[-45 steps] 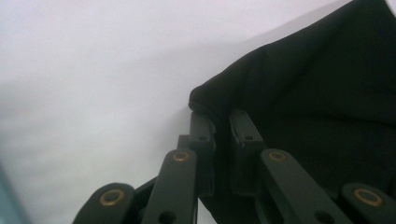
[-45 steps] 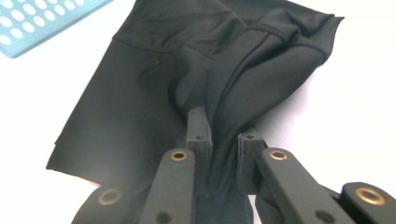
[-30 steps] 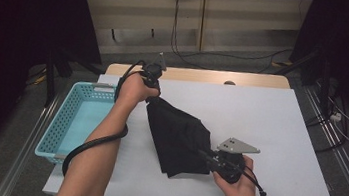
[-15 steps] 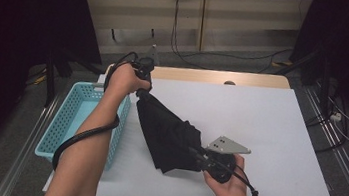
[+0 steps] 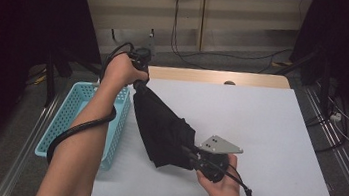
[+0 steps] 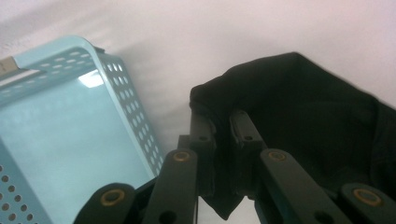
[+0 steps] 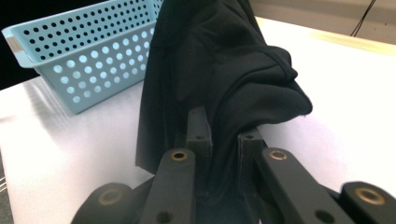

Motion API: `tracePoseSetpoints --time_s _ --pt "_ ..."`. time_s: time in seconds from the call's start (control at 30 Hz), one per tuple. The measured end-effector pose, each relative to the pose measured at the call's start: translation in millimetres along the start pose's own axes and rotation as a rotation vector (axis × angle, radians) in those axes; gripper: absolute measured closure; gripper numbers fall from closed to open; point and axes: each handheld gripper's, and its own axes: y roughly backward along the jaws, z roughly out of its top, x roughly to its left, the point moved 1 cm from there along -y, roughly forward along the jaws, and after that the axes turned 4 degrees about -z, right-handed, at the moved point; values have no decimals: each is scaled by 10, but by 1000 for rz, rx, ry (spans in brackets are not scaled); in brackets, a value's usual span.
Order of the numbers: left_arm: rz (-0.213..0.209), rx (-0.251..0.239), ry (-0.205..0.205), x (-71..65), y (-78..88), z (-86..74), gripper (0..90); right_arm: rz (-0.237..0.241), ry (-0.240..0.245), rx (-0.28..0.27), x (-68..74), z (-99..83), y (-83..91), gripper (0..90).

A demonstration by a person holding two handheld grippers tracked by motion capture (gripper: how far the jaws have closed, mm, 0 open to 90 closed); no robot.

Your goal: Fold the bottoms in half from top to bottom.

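Observation:
A black garment (image 5: 161,126) hangs stretched between my two grippers above the white table (image 5: 260,123). My left gripper (image 5: 138,84) is raised at the garment's upper left end, near the basket, and is shut on a bunched corner of the cloth (image 6: 261,107). My right gripper (image 5: 189,154) sits low near the table's front edge, shut on the garment's other end (image 7: 224,79). In both gripper views the black jaws pinch folded cloth between them.
A light blue perforated basket (image 5: 67,117) stands at the table's left edge, seen as the basket (image 6: 56,126) below my left gripper and as the basket (image 7: 84,56) beyond the cloth. Cables lie on the floor behind the table.
My left hand has risen and drawn left toward the basket, lifting its end of the garment. My right hand has slid left along the table with the other end.

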Motion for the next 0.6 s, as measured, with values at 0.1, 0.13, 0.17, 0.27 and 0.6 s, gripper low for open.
tracePoseSetpoints --time_s 0.1,0.13,0.17,0.27,0.6 --pt "4 -13 4 -5 61 18 821 -1 10 -13 25 30 -5 805" --pt "6 -7 -1 -8 81 23 822 -5 14 -20 31 41 -7 805" --pt "6 -11 -1 -9 105 28 822 -6 15 -26 40 52 -10 805" --pt "13 -23 0 -4 174 42 822 -8 28 -44 72 79 -17 805" --pt "28 -37 -1 17 347 96 822 -35 40 -119 138 161 -32 804"
